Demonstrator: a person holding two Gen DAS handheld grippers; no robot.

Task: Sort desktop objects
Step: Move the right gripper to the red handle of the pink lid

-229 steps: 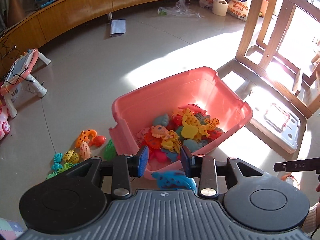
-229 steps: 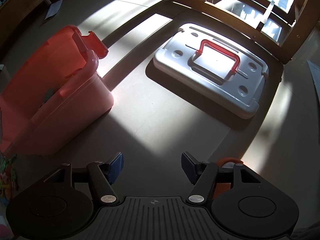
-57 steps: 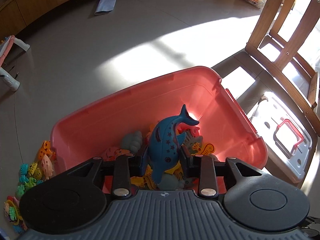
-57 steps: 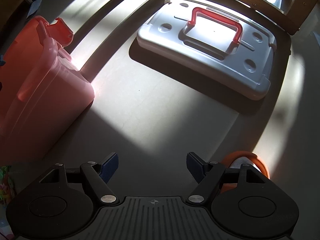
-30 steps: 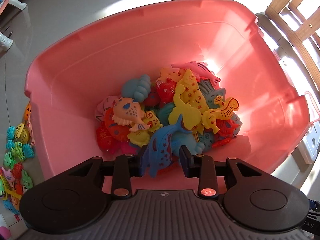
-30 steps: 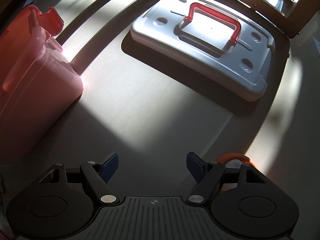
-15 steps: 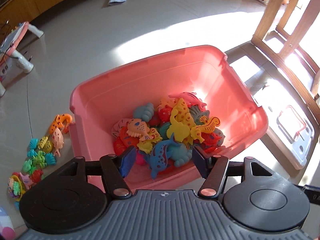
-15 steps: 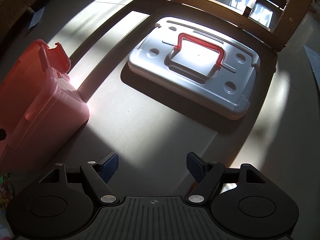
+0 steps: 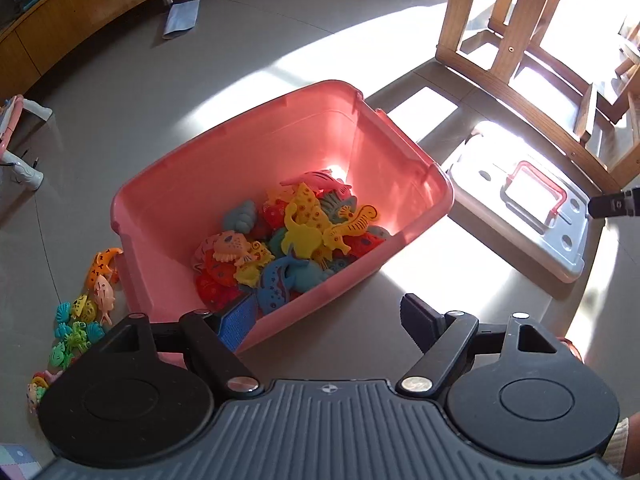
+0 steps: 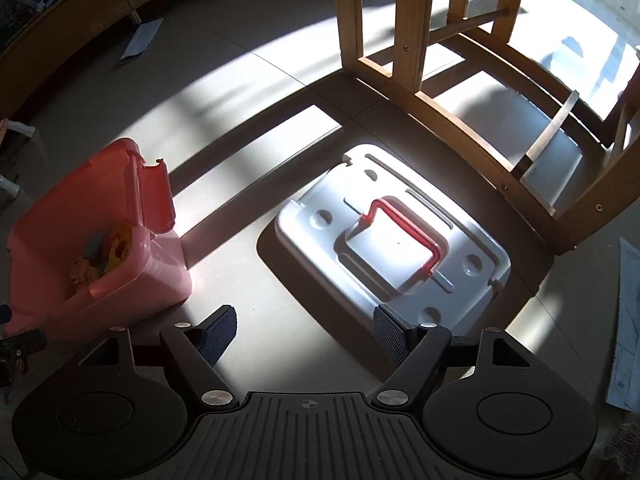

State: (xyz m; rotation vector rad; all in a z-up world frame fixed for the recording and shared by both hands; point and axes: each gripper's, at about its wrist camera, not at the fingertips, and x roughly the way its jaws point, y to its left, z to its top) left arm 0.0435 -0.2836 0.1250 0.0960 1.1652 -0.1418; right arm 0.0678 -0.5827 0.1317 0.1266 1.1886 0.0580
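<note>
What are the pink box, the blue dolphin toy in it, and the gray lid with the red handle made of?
The pink box looks like smooth plastic: sunlight glows through its walls. The blue dolphin toy seems soft plastic or rubber, matte with printed stars; I can't tell which. The gray lid looks like hard glossy molded plastic, with pressed-in dimples and a red handle.

Left wrist view looks down into the pink bin from close by; right wrist view faces the grey lid; both share bin and lid.
</note>
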